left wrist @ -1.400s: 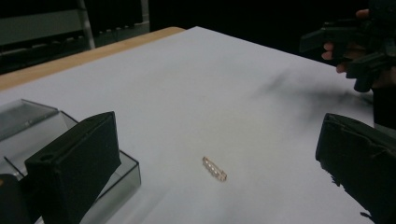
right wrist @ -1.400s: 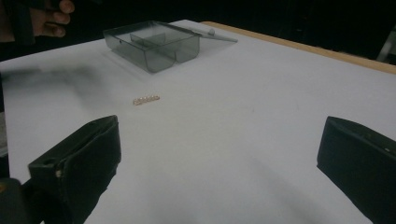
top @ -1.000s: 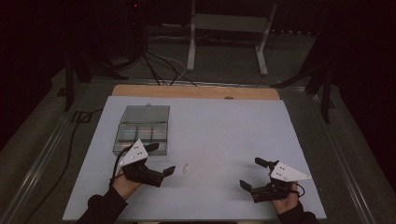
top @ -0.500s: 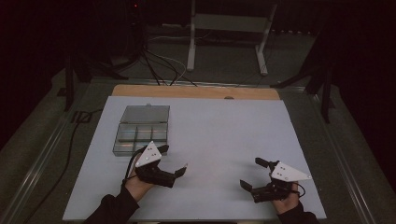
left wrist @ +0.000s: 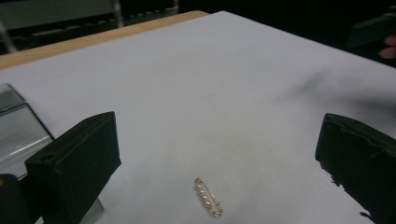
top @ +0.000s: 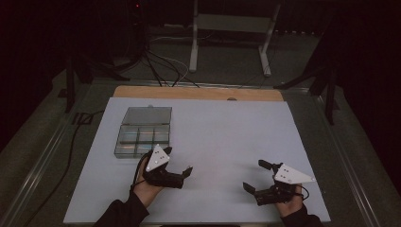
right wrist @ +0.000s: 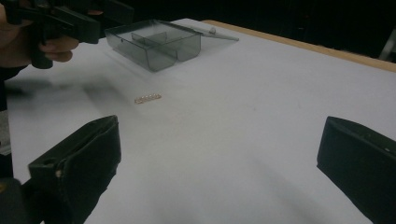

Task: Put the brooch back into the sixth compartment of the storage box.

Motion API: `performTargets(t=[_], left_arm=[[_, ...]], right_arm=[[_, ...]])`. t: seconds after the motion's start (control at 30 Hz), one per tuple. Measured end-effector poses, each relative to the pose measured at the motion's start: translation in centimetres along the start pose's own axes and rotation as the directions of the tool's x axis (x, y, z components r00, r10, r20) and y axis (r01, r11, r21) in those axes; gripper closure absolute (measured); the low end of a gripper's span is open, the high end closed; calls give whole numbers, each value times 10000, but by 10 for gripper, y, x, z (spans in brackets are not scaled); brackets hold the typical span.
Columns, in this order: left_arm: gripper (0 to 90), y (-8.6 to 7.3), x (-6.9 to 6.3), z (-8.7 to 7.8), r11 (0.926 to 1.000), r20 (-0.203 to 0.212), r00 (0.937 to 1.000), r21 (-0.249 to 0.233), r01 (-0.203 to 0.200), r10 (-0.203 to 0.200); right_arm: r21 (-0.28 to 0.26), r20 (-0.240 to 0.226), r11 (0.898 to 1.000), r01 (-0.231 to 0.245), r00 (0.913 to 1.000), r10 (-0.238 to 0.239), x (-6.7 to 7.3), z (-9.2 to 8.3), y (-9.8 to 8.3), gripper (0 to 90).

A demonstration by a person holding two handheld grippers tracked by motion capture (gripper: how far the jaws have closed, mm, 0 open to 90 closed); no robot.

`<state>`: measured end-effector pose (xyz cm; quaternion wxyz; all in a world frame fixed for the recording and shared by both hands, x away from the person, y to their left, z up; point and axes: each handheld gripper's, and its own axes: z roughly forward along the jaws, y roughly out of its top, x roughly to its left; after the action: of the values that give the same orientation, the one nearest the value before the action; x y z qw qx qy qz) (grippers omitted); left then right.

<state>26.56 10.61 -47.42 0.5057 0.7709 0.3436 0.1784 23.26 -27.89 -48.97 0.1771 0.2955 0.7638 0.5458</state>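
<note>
With jaws spread wide, the left claw (left wrist: 215, 154) hovered over a small gold pearl pin (left wrist: 208, 197) lying low in the frame on the white table (left wrist: 243, 79), where a shallow pinch risked skidding it away, the right claw (top: 257, 177) likewise open.

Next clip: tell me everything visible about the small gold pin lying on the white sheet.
The pin is a short, slim gold bar carrying a single row of small pearl-like beads, with a thin wire running alongside them. It looks like metal. It lies flat on the white sheet, apart from the clear box, and nothing touches it. The left gripper hangs over it with its jaws wide open, one on either side. In the right gripper view it shows as a pale streak.
</note>
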Motion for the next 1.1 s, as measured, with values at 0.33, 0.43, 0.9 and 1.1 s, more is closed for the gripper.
performTargets(t=[0.33,0.43,0.9,1.1], left_arm=[[36,-3,-5,7,9976,-80,9987,467,502,-499],[37,-4,-6,9,9959,-191,9974,573,705,-695],[75,-9,-12,16,9906,-1013,9926,1116,785,-672],[85,-10,-12,21,9833,-986,9910,1487,1046,-905]], right_arm=[[8,9,10000,12,10000,-12,0,0,0,0],[5,14,10000,23,10000,-23,0,0,0,0],[-9,42,10000,-15,10000,15,0,-1,0,0],[-6,41,10000,-28,10000,28,0,-1,1,0]])
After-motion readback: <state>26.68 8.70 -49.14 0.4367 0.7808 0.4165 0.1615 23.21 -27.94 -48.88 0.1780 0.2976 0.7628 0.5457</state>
